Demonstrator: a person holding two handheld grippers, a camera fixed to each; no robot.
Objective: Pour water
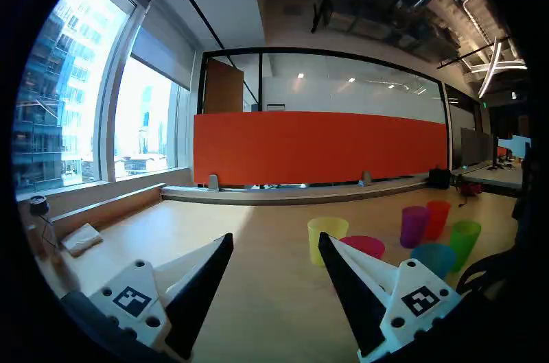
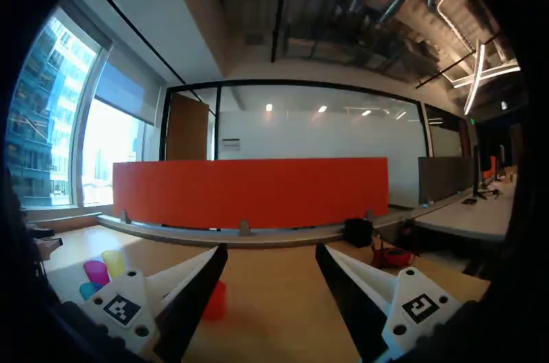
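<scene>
Several plastic cups stand on the wooden table [image 1: 267, 294] ahead and to the right of my left gripper [image 1: 275, 238]: a yellow cup [image 1: 328, 239], a pink one [image 1: 367, 245], a purple one [image 1: 414, 226], an orange one [image 1: 438, 217], a green one [image 1: 465, 239] and a blue one [image 1: 434, 258]. The left gripper is open with nothing between its fingers. My right gripper [image 2: 271, 250] is also open and holds nothing. In the right gripper view, a red cup [image 2: 217, 300] peeks out beside the left finger, and pink [image 2: 96, 272], yellow [image 2: 114, 263] and blue [image 2: 88, 289] cups stand at the far left.
A long orange divider panel [image 1: 319, 147] runs across the table's far edge. A folded cloth [image 1: 81, 238] lies on the window ledge at left. A black box [image 2: 358, 231] and a red object [image 2: 396, 256] sit at right, next to another desk [image 2: 473, 219].
</scene>
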